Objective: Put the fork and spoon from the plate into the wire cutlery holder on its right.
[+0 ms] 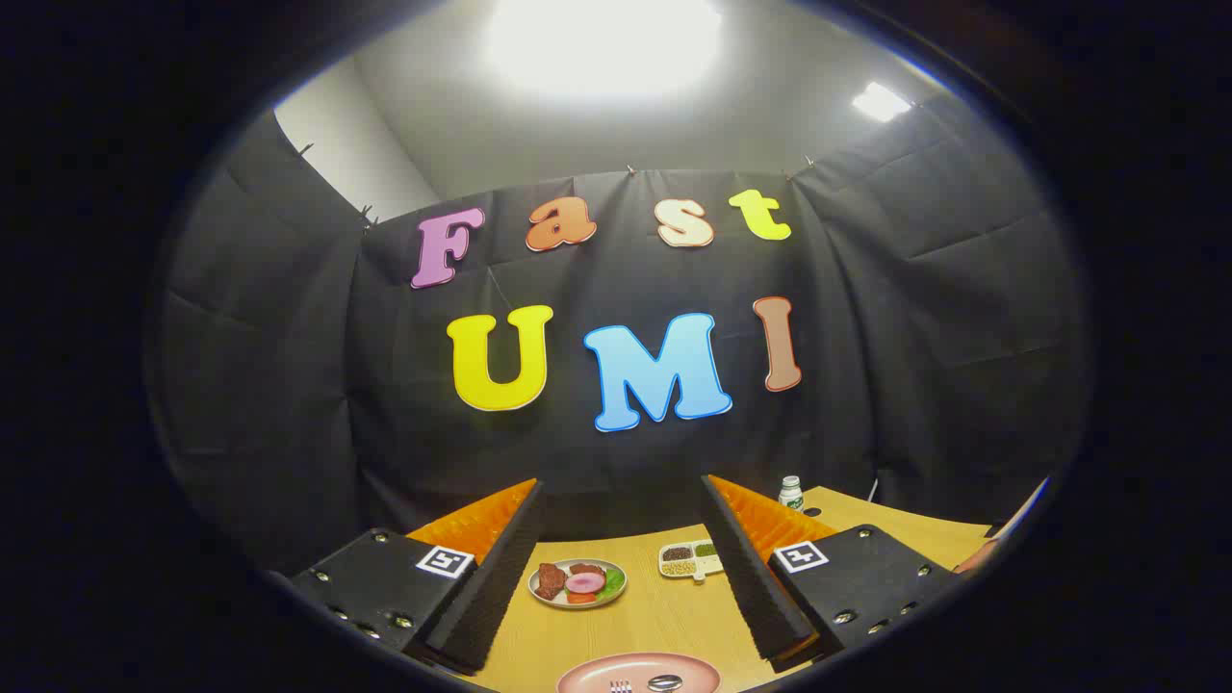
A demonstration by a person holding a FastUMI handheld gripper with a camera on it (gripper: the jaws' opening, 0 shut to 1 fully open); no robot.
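Two silvery utensils, fork (621, 687) and spoon (664, 682), on pink plate (587, 674), jaws wide apart, nothing between.

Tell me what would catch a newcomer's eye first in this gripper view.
The open gripper stands out, its fingers spread wide above the wooden table and holding nothing. Between them, farther out, sits a plate of food beside a divided dish. Nearest, a pink plate carries the fork and spoon.

wooden table (664, 616) — plates, divided tray, bottle
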